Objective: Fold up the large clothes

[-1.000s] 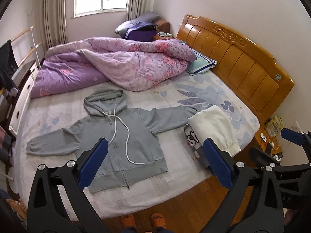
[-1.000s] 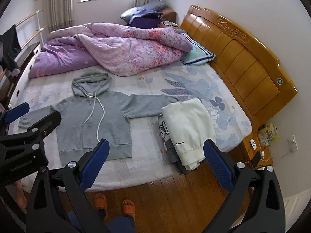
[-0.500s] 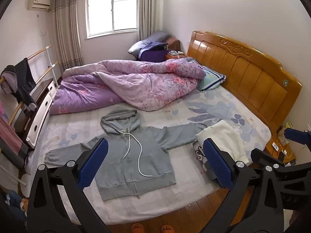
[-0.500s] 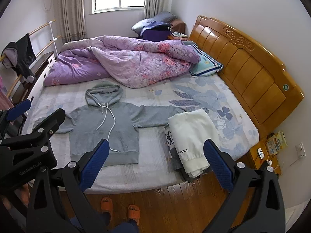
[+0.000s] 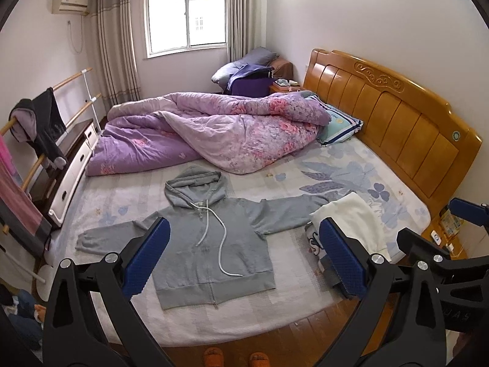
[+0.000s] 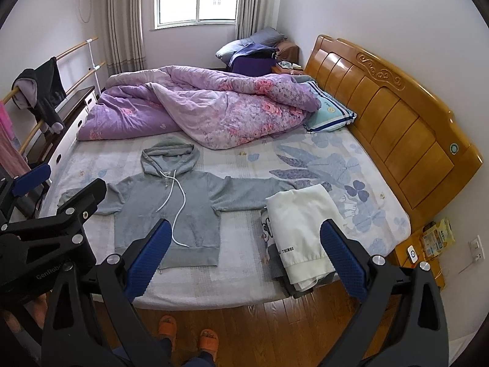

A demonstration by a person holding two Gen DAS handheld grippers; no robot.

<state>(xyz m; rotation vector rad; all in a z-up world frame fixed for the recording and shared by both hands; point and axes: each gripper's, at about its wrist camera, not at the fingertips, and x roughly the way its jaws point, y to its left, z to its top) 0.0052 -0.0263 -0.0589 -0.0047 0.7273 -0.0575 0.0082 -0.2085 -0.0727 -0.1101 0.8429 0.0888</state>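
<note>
The grey zip hoodie (image 5: 211,244) lies flat on the bed (image 5: 290,278), well beyond my fingertips. My left gripper (image 5: 244,263) and right gripper (image 6: 244,260) both hang spread wide, gripping nothing.

left gripper (image 5: 244,258): jaws wide, empty | right gripper (image 6: 244,258): jaws wide, empty

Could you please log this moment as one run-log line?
left gripper: open, empty | right gripper: open, empty | grey zip hoodie: flat, unfolded | folded cream garment: atop pile

1 grey hoodie (image 5: 211,244), 1 stack of folded clothes (image 6: 298,232), 1 purple quilt (image 5: 214,134), 2 grippers: left (image 5: 244,260), right (image 6: 244,260)
</note>
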